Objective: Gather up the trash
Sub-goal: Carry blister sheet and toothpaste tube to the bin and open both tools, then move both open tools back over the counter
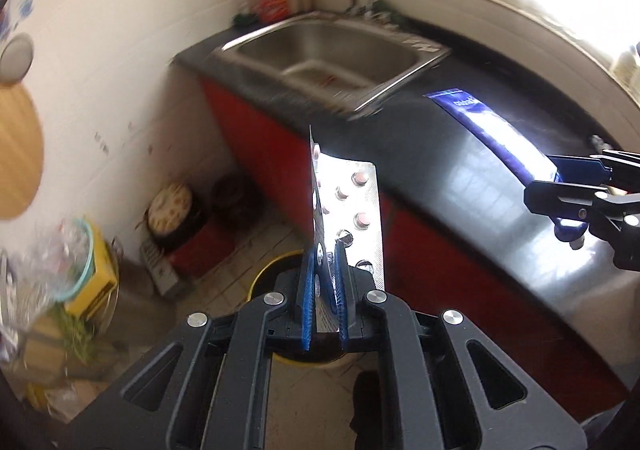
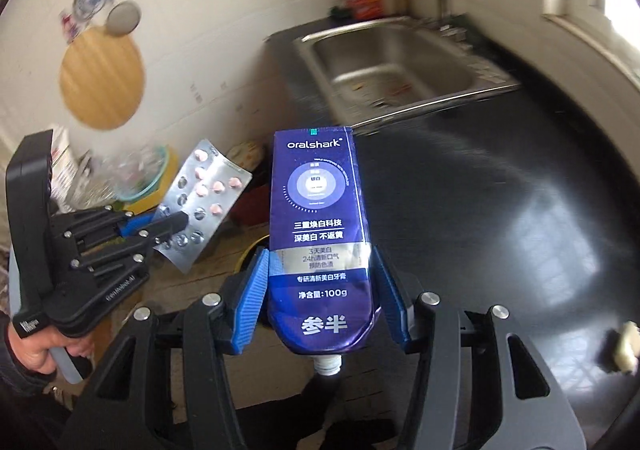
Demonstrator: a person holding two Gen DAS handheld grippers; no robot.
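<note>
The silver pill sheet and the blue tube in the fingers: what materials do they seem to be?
Silver pill blister sheet: apparently aluminium foil with clear plastic bubbles; it glares like a mirror and holds pink tablets. Blue oralshark toothpaste tube: probably soft glossy plastic laminate; it lies squeezed flat, with a white threaded neck.

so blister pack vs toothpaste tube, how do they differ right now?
The blister pack is thin silver foil with pink pills, pinched at one end by the left gripper. The toothpaste tube is dark blue and printed, flattened, gripped near its neck by the right gripper. Both are held off the counter.
</note>
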